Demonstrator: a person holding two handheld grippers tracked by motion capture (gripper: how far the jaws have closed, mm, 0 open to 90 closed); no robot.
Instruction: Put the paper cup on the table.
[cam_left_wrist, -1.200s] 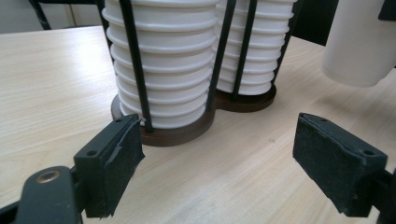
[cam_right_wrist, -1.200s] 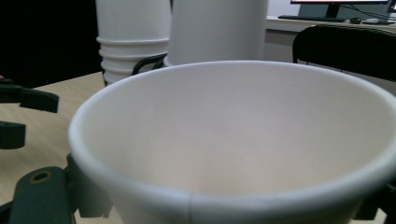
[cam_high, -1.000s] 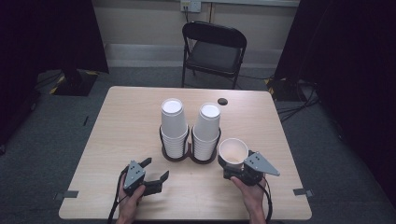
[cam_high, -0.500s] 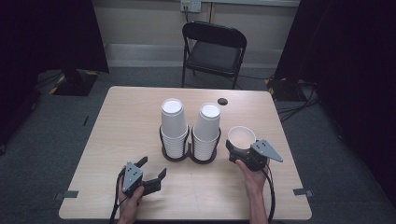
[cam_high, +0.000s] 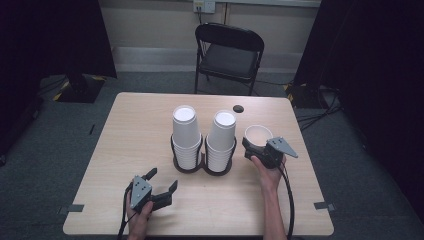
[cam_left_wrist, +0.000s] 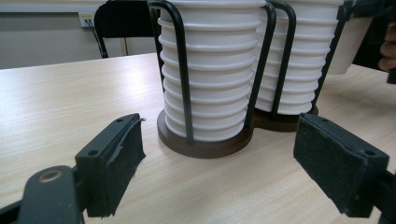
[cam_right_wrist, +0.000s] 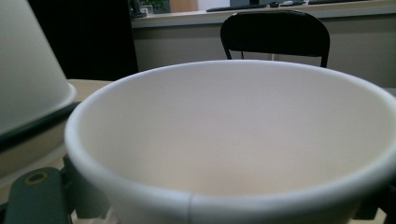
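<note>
Seemingly mid-task: the left gripper (cam_high: 161, 188) rests with jaws wide and empty, the two-ring cup holder (cam_left_wrist: 205, 142) with its paper-cup stacks just ahead; the right gripper (cam_high: 256, 148) clasps one upright paper cup (cam_high: 258, 134), beside the right stack (cam_high: 221, 140), not yet placed.

table (cam_high: 140, 150): pale matt wood | cups (cam_left_wrist: 210, 70): white ribbed paper | rack (cam_left_wrist: 180, 56): black metal wire

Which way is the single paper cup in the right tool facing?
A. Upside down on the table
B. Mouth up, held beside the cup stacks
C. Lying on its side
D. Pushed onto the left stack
B: the cup shows its open mouth upward, gripped by the right tool just right of the two stacks in the holder.
</note>
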